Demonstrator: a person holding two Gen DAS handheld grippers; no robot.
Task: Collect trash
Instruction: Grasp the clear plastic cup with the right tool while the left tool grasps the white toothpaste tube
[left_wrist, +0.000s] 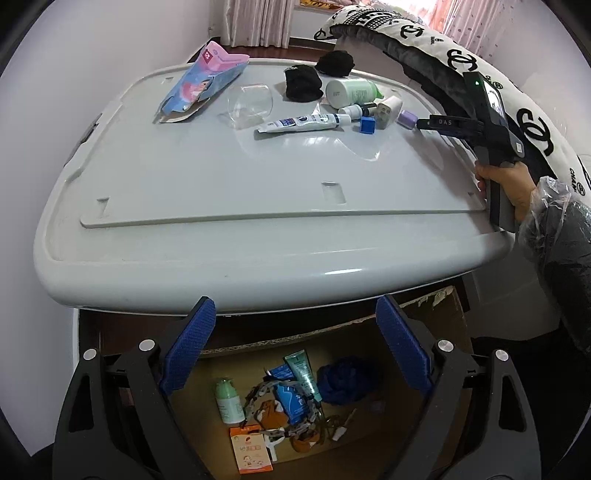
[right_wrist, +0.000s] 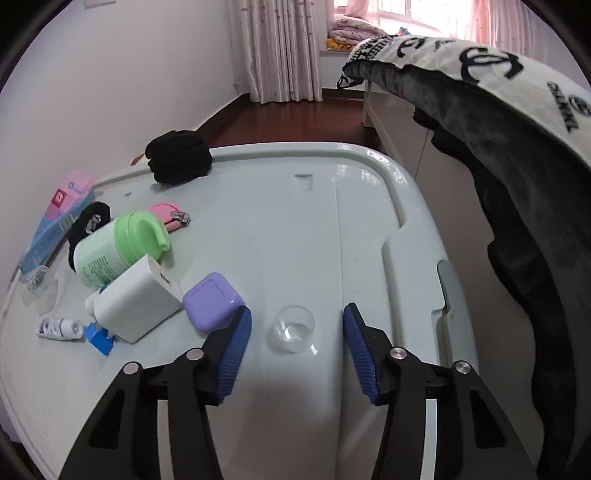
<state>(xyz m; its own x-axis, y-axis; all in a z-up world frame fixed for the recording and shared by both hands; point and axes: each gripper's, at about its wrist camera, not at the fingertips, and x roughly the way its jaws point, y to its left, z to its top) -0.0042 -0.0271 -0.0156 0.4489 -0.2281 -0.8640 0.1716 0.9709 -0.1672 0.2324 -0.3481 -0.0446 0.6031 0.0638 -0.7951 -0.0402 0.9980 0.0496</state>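
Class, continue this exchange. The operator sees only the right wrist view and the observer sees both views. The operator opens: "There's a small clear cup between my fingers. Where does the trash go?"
Observer: Into a cardboard box that sits lower down, past the edge of the grey lid. Only the left wrist view looks into it.
Operator: Is anything in it yet?
Observer: Yes. There's a green-capped bottle, a teal tube and an orange packet, among other things.
Operator: Is the left gripper carrying anything?
Observer: No. The left gripper is above the box with its jaws wide open and nothing between them.
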